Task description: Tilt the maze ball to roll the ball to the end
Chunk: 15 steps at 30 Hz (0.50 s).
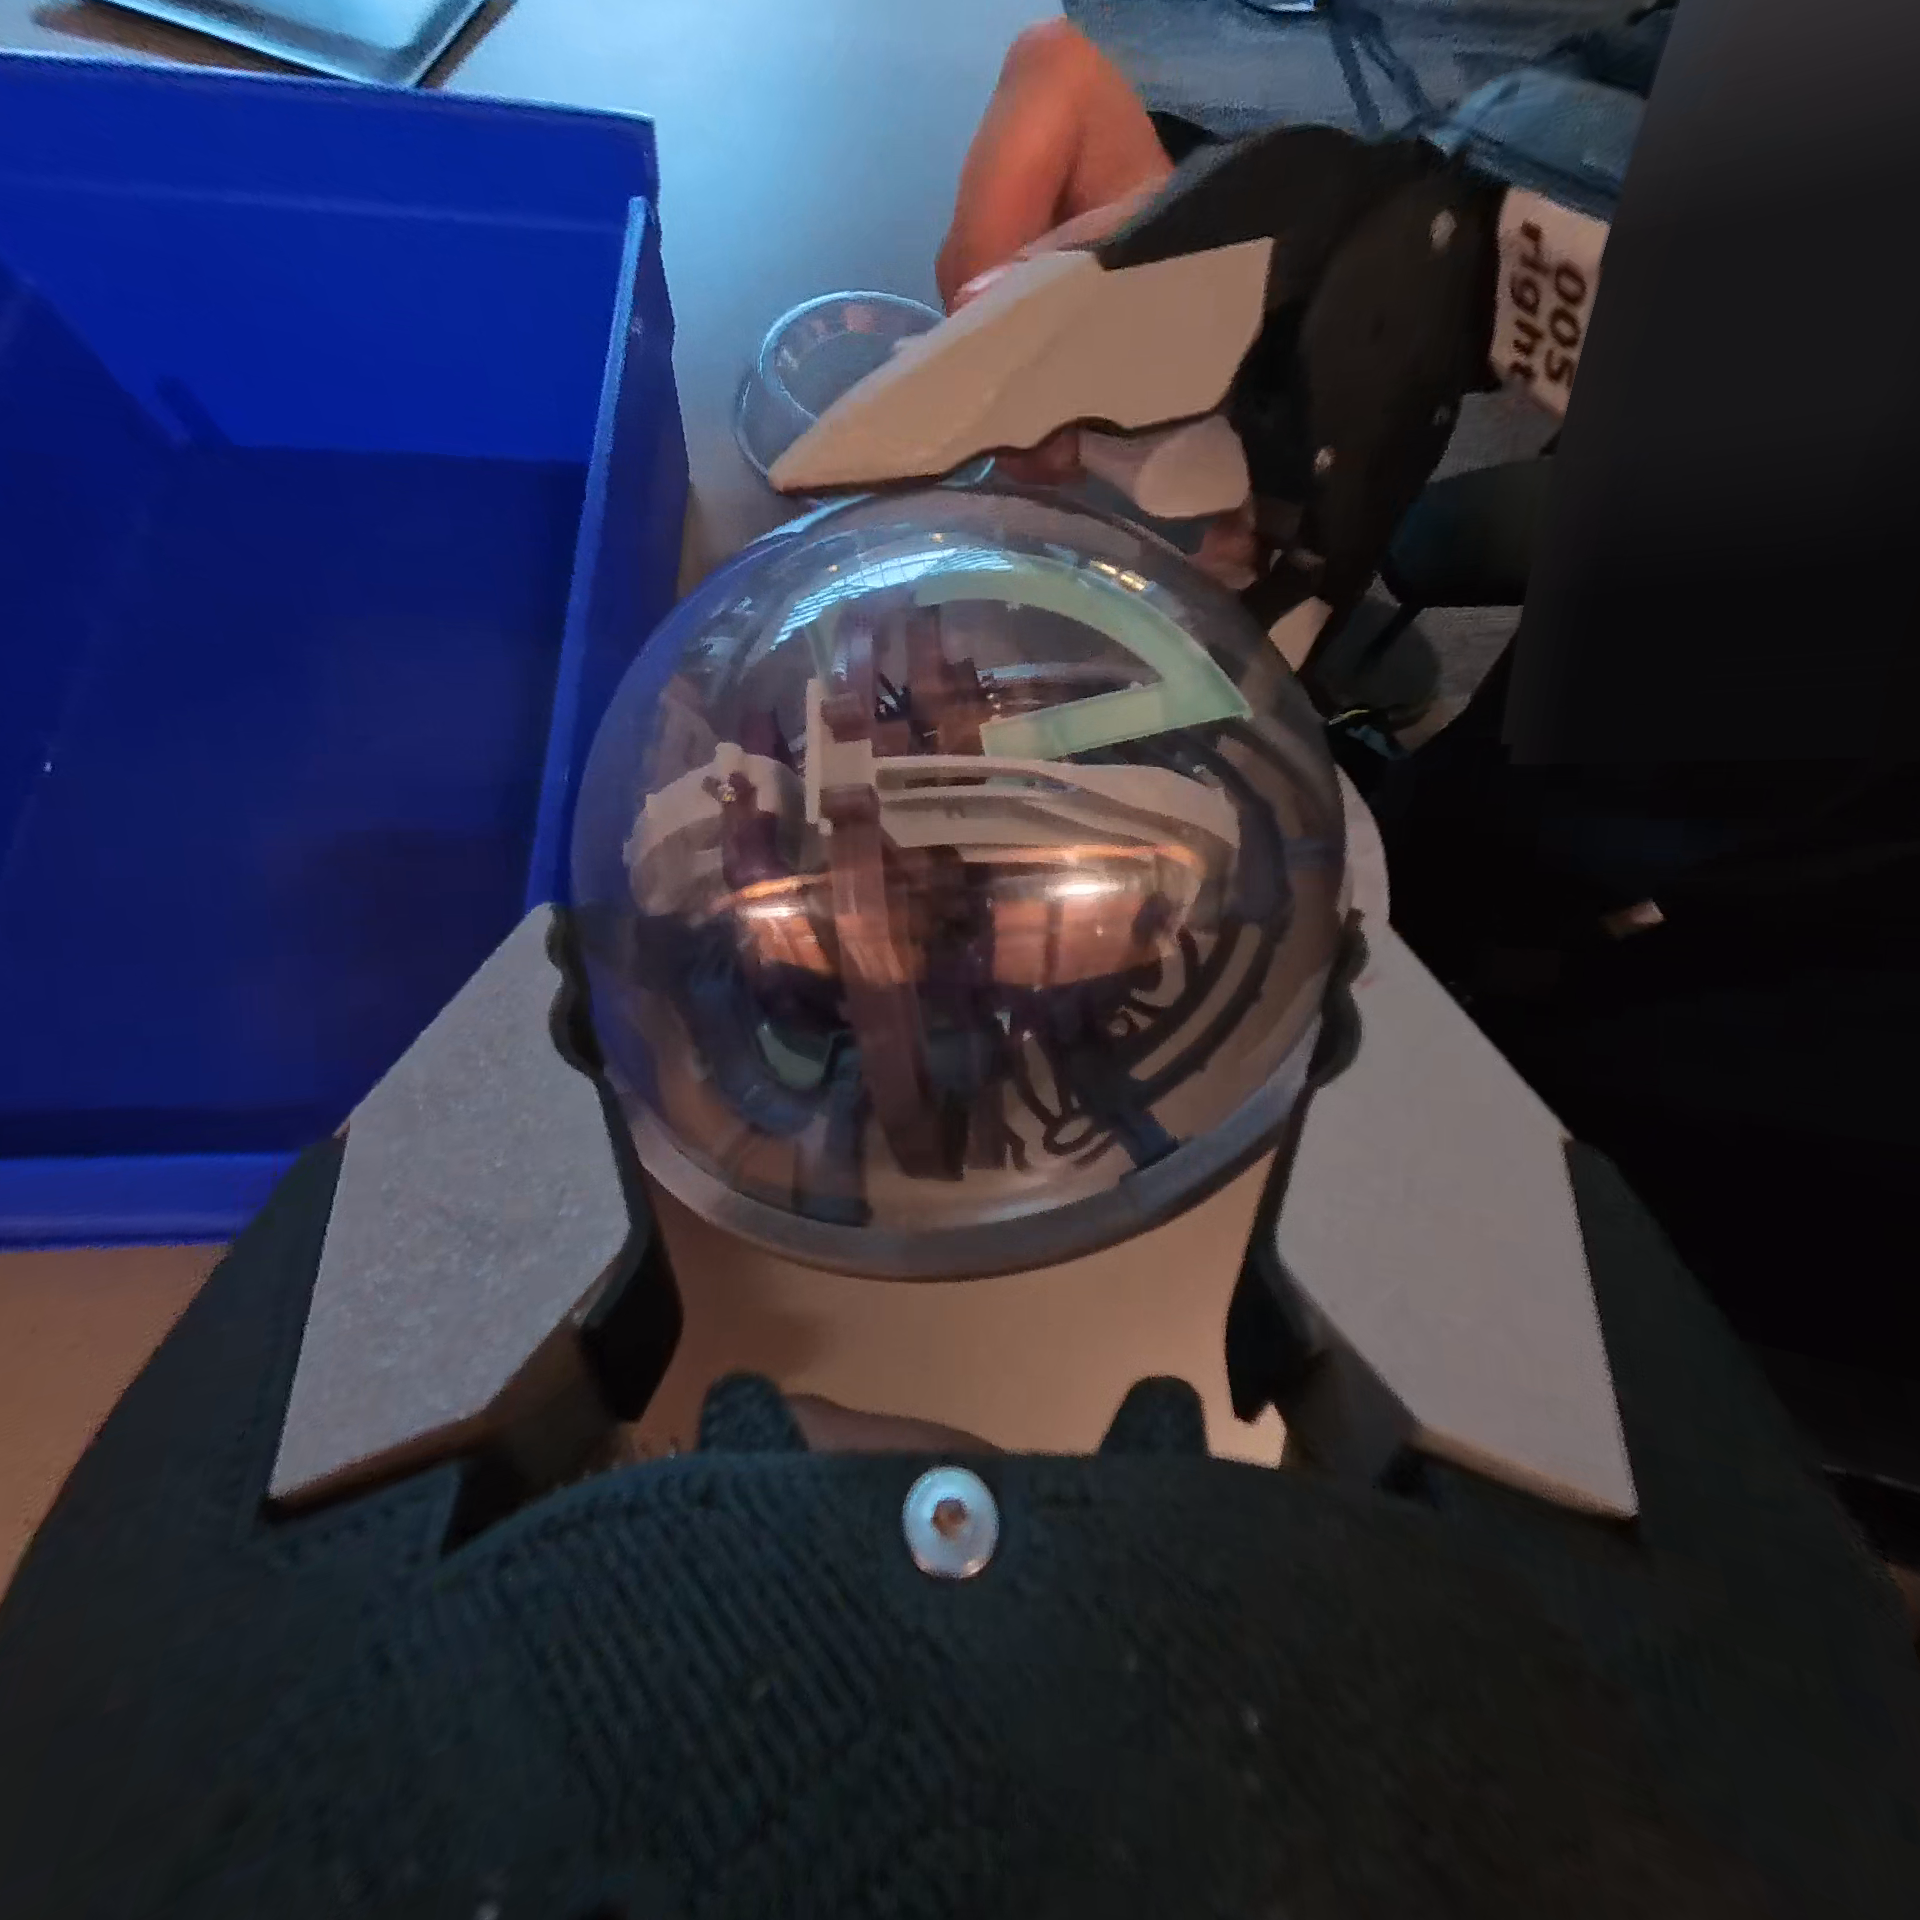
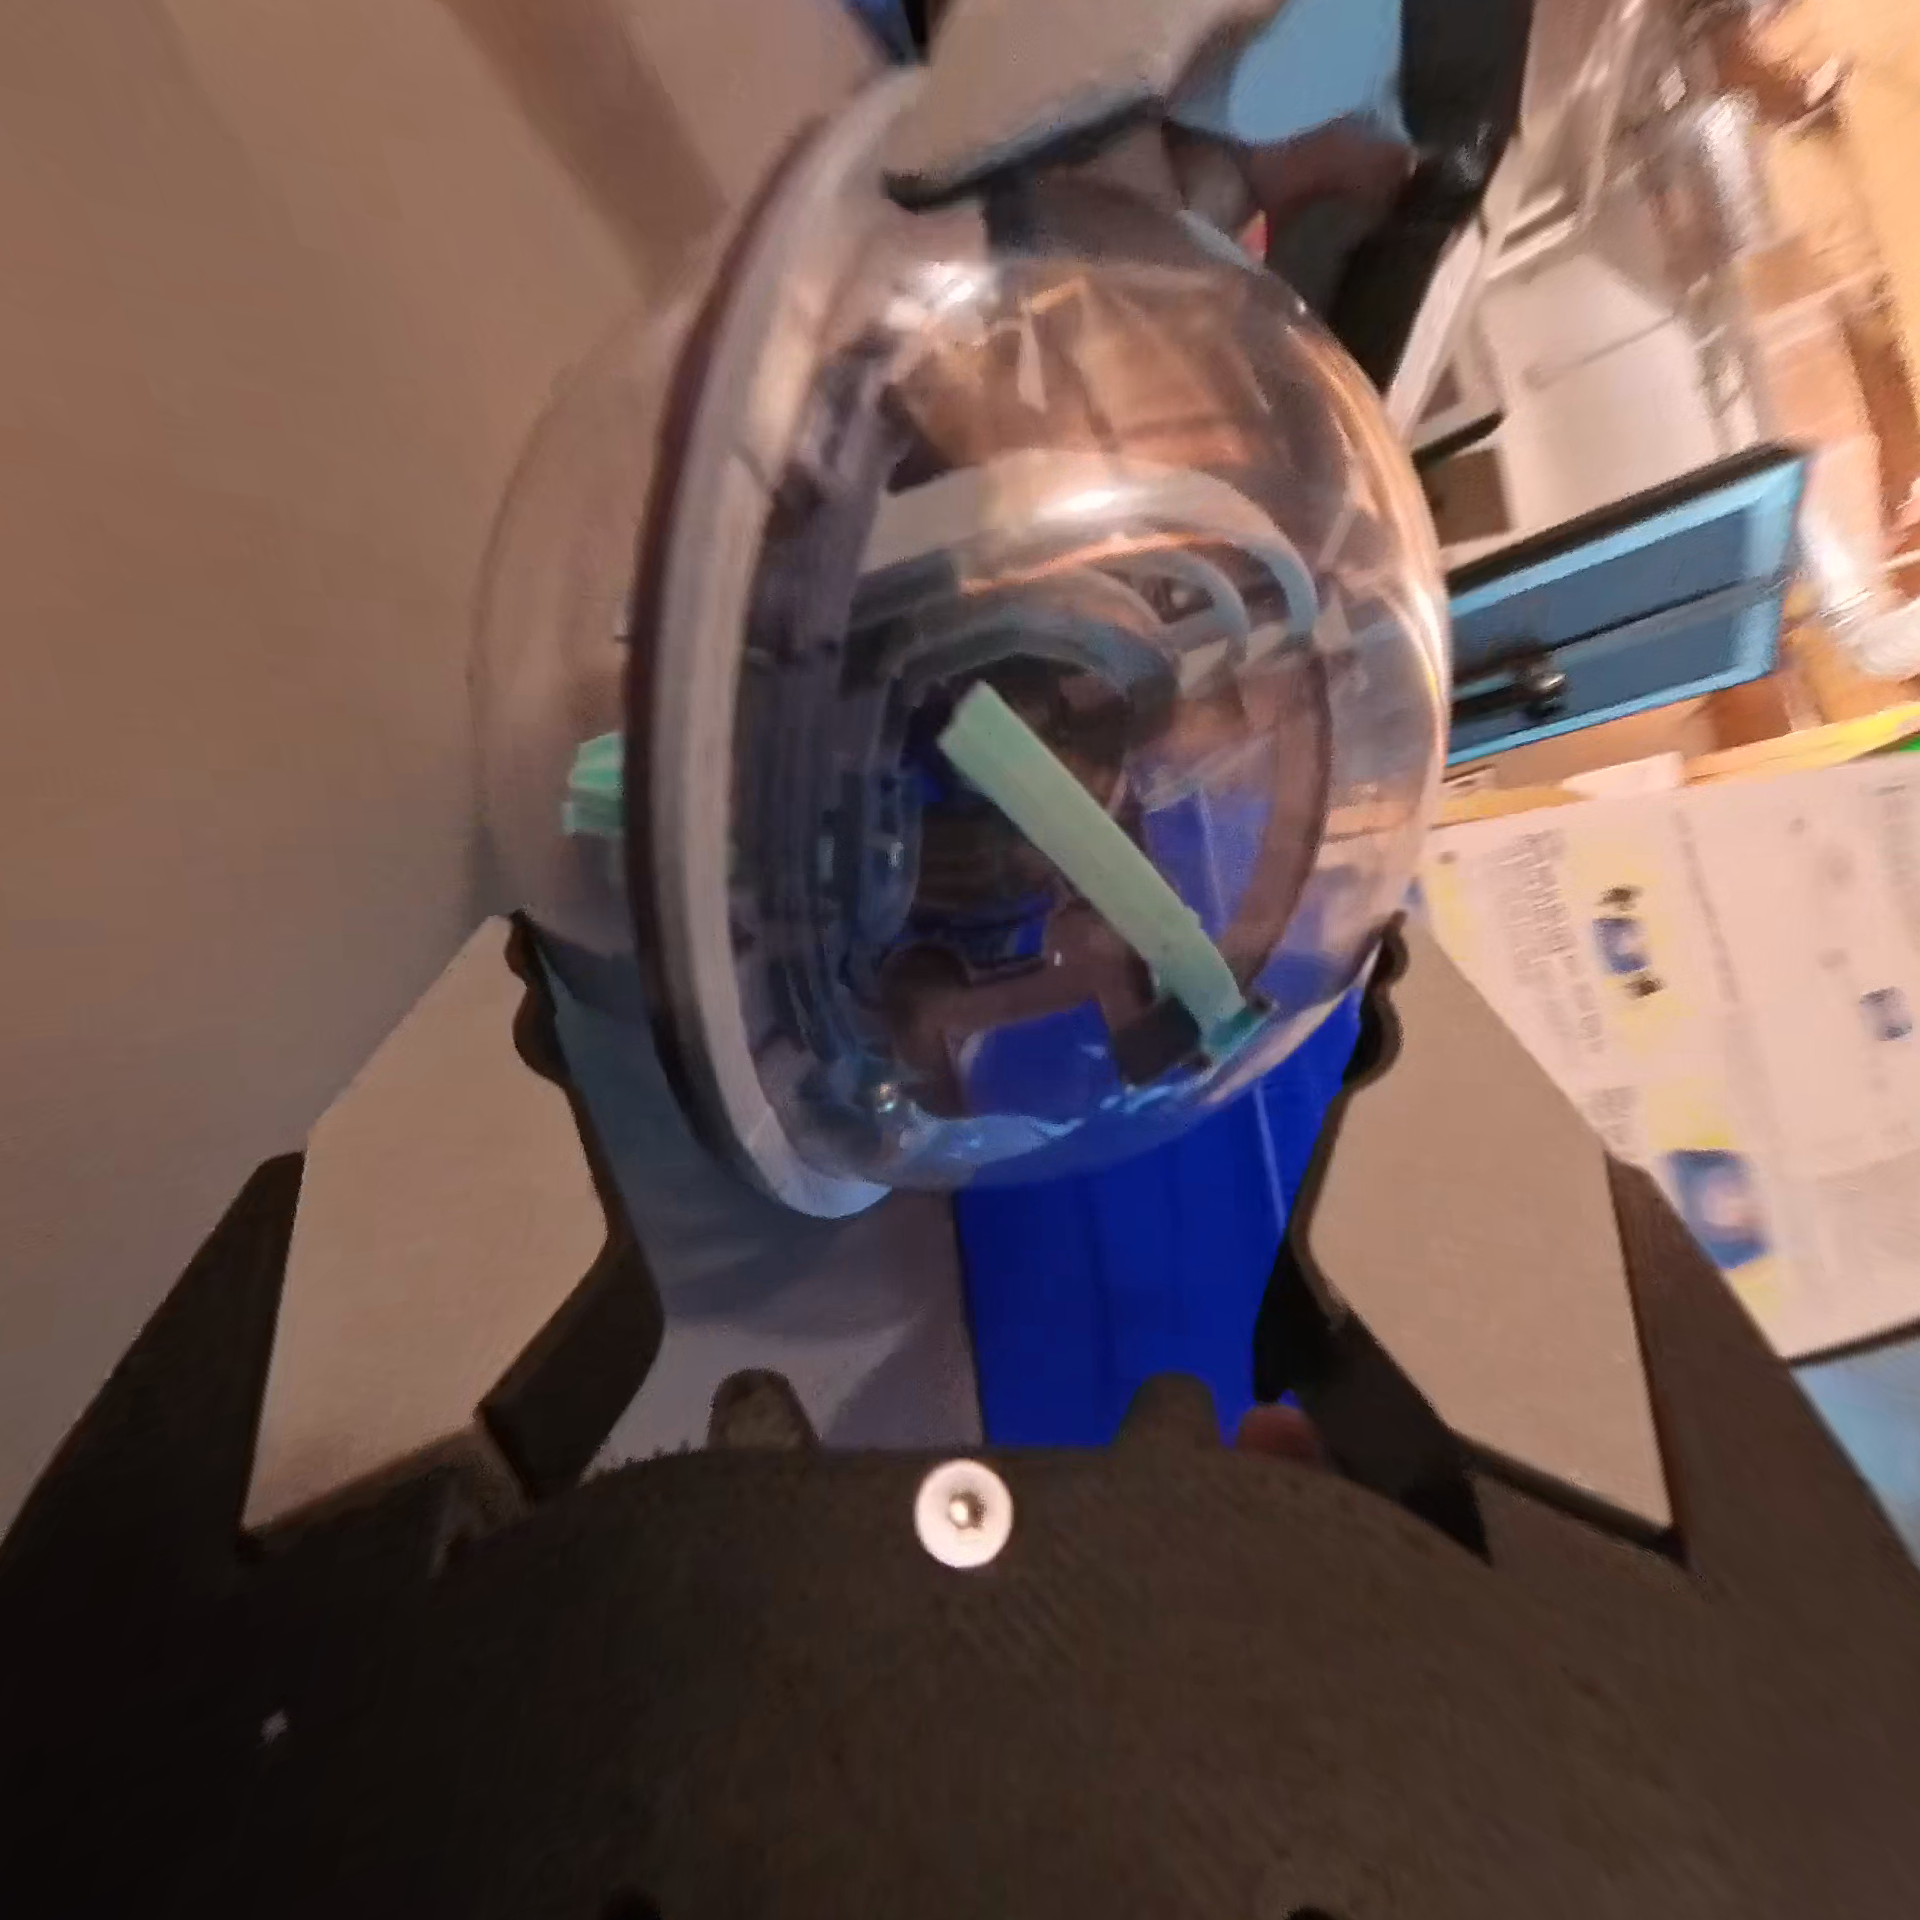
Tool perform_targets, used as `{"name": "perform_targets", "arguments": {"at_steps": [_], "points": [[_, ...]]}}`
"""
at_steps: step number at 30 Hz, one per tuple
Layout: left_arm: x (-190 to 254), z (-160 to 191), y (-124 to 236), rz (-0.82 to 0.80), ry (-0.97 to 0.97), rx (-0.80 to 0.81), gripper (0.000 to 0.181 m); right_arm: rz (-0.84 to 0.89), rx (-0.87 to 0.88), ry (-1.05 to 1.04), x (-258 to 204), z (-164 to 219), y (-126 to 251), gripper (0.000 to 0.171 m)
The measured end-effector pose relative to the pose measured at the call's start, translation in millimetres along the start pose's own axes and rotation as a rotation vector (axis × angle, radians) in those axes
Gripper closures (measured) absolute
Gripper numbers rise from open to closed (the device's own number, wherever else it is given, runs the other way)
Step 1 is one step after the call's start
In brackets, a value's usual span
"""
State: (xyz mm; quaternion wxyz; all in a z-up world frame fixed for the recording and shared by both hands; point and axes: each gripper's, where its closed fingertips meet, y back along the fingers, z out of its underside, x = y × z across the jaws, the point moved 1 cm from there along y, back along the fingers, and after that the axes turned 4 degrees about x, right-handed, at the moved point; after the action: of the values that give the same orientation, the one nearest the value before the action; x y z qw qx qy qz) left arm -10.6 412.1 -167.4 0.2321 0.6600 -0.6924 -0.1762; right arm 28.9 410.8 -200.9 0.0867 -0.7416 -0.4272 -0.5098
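The maze ball is a clear plastic sphere with dark, white and pale green tracks inside. It is held off the table between both grippers. My left gripper is shut on its lower half, one finger on each side. My right gripper grips it from the far top side. In the right wrist view the maze ball sits between the fingertips of my right gripper, its grey seam ring tilted. A small shiny ball lies near the lower rim. A left gripper finger shows above.
A blue bin stands close on the left and shows below the sphere in the right wrist view. A clear round stand sits on the table behind. A person's hand holds the right gripper. A printed sheet lies at the right.
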Motion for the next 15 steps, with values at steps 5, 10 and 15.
{"name": "perform_targets", "arguments": {"at_steps": [5, 10, 15], "points": [[-0.4, 4.0, 2.5, 0.001, -0.002, 0.003, 0.045, -0.08, -0.011, -0.139, -2.7, 8.8, -0.7, 0.027], [-1.8, 4.3, 1.8, -0.002, -0.001, 0.004, 0.043, -0.061, -0.005, -0.122, -2.1, 9.4, -2.8, 0.028], [-1.5, 4.5, 6.5, -0.012, -0.009, 0.017, 0.047, -0.057, 0.0, -0.132, -3.0, 11.0, -4.3, 0.028]]}}
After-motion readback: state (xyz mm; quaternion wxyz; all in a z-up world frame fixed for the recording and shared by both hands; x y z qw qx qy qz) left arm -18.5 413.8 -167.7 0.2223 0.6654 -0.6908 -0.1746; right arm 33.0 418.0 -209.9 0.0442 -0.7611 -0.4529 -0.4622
